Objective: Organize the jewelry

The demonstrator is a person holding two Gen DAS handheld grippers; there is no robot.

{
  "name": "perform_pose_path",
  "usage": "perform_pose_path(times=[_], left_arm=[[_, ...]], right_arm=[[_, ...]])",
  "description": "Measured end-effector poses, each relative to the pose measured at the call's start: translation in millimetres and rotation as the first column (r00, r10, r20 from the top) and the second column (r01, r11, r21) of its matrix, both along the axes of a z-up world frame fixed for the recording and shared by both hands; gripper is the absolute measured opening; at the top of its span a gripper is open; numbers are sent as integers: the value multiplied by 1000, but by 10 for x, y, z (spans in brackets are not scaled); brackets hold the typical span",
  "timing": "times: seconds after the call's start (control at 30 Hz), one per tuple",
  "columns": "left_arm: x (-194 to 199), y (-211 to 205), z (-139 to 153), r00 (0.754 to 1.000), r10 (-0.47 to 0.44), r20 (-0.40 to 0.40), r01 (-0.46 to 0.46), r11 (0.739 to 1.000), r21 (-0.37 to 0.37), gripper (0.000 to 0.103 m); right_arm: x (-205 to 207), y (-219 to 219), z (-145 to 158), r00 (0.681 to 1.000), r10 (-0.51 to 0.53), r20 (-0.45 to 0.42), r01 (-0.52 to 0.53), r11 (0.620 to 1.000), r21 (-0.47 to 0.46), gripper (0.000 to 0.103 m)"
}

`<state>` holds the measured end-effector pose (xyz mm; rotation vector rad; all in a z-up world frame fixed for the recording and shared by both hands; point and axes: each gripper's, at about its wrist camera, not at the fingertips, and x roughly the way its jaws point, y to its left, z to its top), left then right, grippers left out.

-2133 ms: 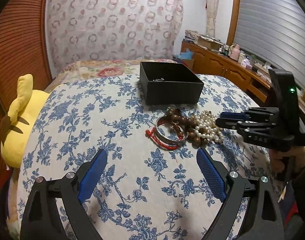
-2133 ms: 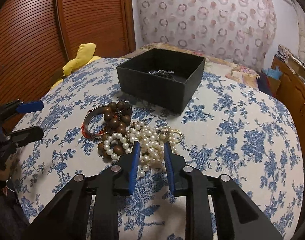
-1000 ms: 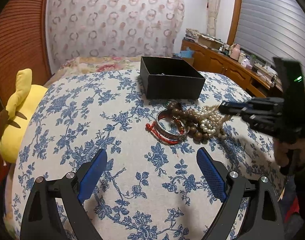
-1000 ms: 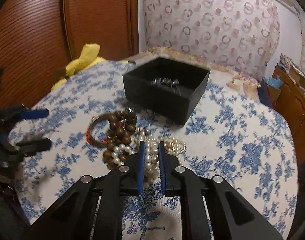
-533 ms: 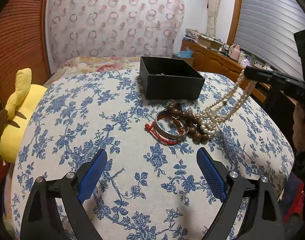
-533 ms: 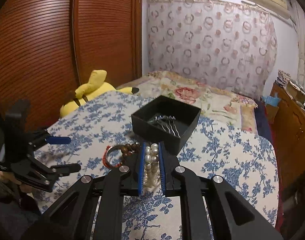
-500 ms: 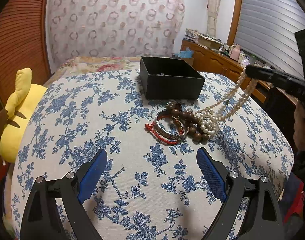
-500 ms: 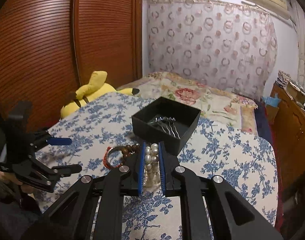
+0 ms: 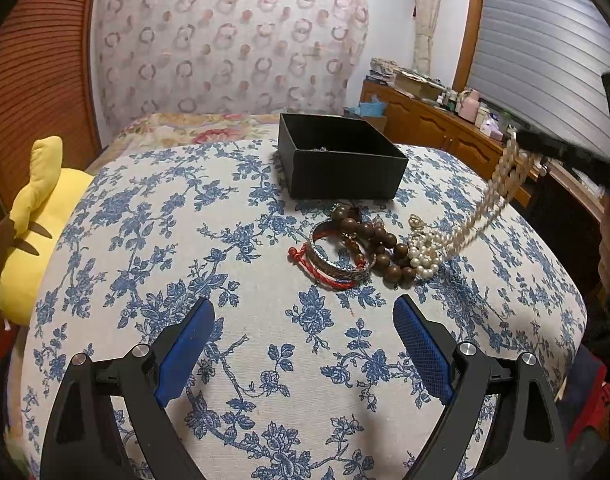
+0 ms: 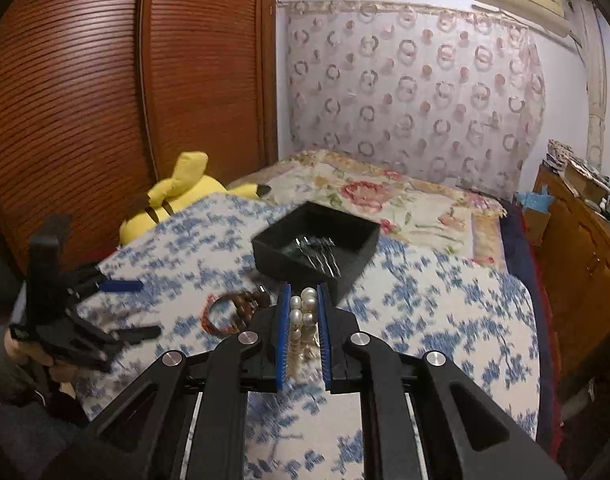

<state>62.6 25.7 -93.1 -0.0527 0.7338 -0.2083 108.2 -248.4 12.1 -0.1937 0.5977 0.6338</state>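
The right gripper has its blue pads pressed onto a pearl necklace, the beads bunched between them. Seen from the left wrist camera, the strands run down at a slant from that raised gripper to the blue-flowered bedspread, where the lower end lies heaped against a string of brown wooden beads. Touching those beads sit a silver bangle and a red cord bracelet. Just beyond the pile stands an open black box with thin metal pieces lying inside. The left gripper hangs low over the bedspread near the pile, its fingers spread wide and holding nothing. A yellow plush toy leans at the bed's left edge.
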Motion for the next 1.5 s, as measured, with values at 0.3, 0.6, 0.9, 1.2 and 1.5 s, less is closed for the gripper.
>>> perform_pose_path(times=[0.3,0.6,0.9,1.2,1.5], left_arm=[[21,-52,-8,1000,-18,-9,18,1000,8,87],[42,-153,-21,999,-34,-15,34,999,18,87],[35,-159,-25,999,-35,-15,35,999,15,87],[25,-121,-46,999,-32,-17,32,999,8,87],[133,-184,-56,997,-73,-30,73,997,9,87]], right_arm=[[-20,-339,-725,984,-138,-109,122,982,-141,15],[-4,-380,-770,983,-160,-94,145,978,-150,16],[-22,244,-917,988,10,-154,-33,988,-149,17],[119,479,-1053,988,25,-151,-64,963,-260,17],[120,216,-705,997,-7,-83,-6,987,-161,5]])
